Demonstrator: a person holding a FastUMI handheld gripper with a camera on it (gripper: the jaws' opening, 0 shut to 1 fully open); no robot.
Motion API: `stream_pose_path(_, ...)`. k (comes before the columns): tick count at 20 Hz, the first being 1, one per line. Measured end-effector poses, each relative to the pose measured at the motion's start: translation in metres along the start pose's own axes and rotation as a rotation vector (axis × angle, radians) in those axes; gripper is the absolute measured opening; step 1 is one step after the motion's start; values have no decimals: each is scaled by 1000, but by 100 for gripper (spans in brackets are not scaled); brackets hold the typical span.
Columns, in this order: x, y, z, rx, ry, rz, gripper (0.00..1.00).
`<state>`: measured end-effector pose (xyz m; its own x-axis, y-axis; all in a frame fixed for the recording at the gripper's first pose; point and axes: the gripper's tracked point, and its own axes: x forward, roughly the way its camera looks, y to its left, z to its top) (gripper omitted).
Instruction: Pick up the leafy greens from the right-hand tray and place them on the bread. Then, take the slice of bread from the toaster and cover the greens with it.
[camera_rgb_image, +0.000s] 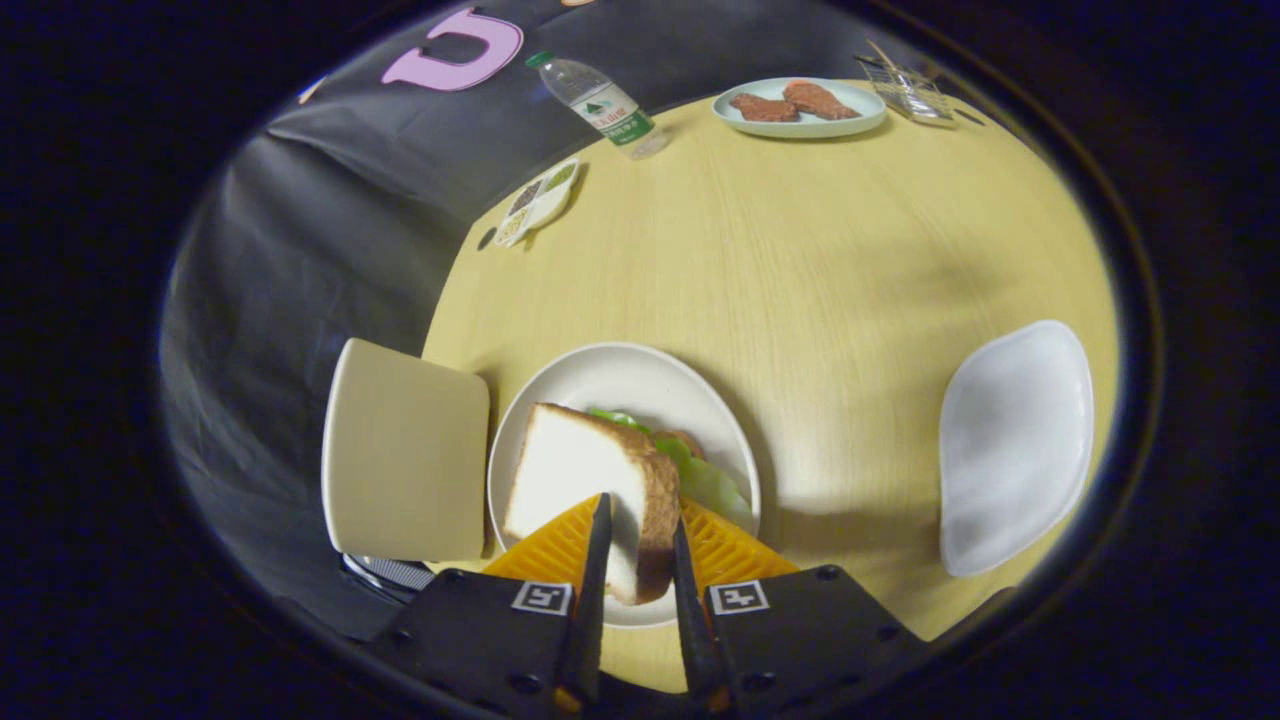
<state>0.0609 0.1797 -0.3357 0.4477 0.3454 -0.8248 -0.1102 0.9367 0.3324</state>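
I saw a water bottle (603, 104) lying at the table's (850, 260) far edge, a small sauce tray (538, 203) near it, and a plate of meat (799, 106) beside a clear container (908, 92).

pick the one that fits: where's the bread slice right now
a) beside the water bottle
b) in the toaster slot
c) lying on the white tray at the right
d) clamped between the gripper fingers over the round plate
d: the bread slice stands between the two fingers of the gripper, which press on its sides, above the round plate with the leafy greens just behind it.
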Motion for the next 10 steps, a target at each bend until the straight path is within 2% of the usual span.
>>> stream_pose_path(7,-21,-1,7,-50,-86,-63,79)
stream_pose_path(10,-40,-11,13,-96,-145,-119,96)
